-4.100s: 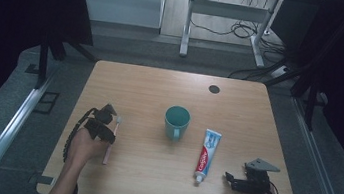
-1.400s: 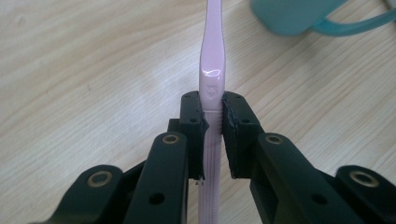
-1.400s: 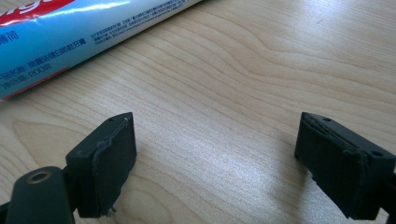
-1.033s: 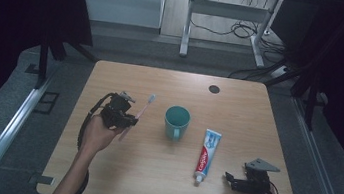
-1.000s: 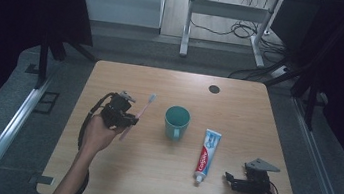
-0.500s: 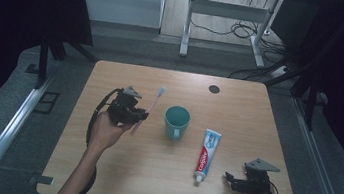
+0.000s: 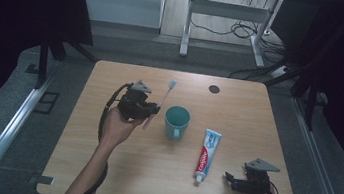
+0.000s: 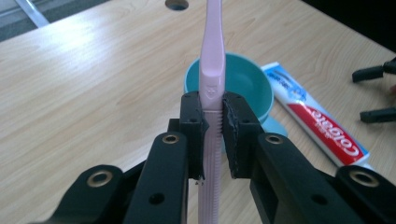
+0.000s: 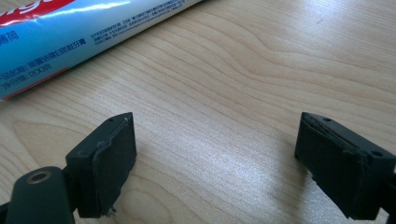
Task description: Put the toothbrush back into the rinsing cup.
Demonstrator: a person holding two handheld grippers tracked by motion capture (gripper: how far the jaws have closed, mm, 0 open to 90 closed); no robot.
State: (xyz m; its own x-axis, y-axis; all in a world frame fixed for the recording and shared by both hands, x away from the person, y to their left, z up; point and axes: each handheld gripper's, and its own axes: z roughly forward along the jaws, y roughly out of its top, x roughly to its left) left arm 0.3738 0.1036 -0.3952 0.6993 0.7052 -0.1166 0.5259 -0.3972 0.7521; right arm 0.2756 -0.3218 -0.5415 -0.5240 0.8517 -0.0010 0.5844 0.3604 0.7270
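While the left gripper (image 8: 212, 135) clamps a pink toothbrush (image 8: 212, 60), raised just left of the cup (image 7: 177, 121), the right gripper (image 9: 215, 163) rests wide open, empty, right of the toothpaste (image 7: 207, 149), apparently touching the table (image 7: 101, 158).

Dark round hole (image 7: 214, 89) near the wooden table's (image 7: 238, 111) far edge.
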